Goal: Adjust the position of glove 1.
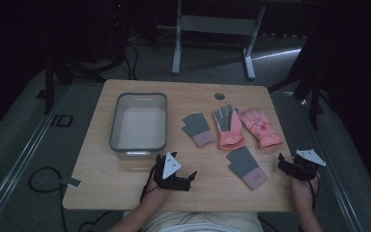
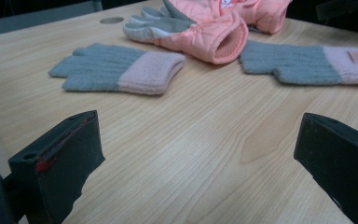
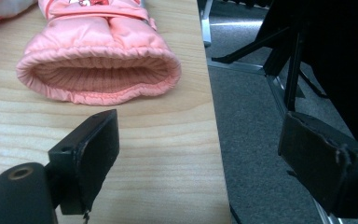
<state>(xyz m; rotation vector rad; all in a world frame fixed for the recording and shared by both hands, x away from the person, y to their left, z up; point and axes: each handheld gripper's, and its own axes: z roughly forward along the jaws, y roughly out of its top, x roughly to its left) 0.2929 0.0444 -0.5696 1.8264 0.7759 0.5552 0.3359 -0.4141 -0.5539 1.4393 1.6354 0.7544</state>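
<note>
Four gloves lie on the wooden table (image 1: 101, 169). One grey knit glove with a pink cuff (image 1: 198, 128) is at the middle, its match (image 1: 247, 167) nearer the front. Between and behind them lie a pink padded glove with a grey palm (image 1: 228, 128) and a second pink glove (image 1: 261, 128). My left gripper (image 1: 189, 180) rests low on the table near the front edge, open and holding nothing, its jaws toward the grey gloves (image 2: 116, 67) (image 2: 303, 63). My right gripper (image 1: 284, 163) is open at the table's right edge, facing the pink glove's cuff (image 3: 98, 51).
A grey-rimmed white bin (image 1: 113, 126) stands on the left half of the table, just behind my left gripper. A round cable hole (image 1: 220, 95) is near the back edge. The table's right edge (image 3: 214, 116) drops to grey carpet; dark stand legs (image 3: 279, 51) are beyond it.
</note>
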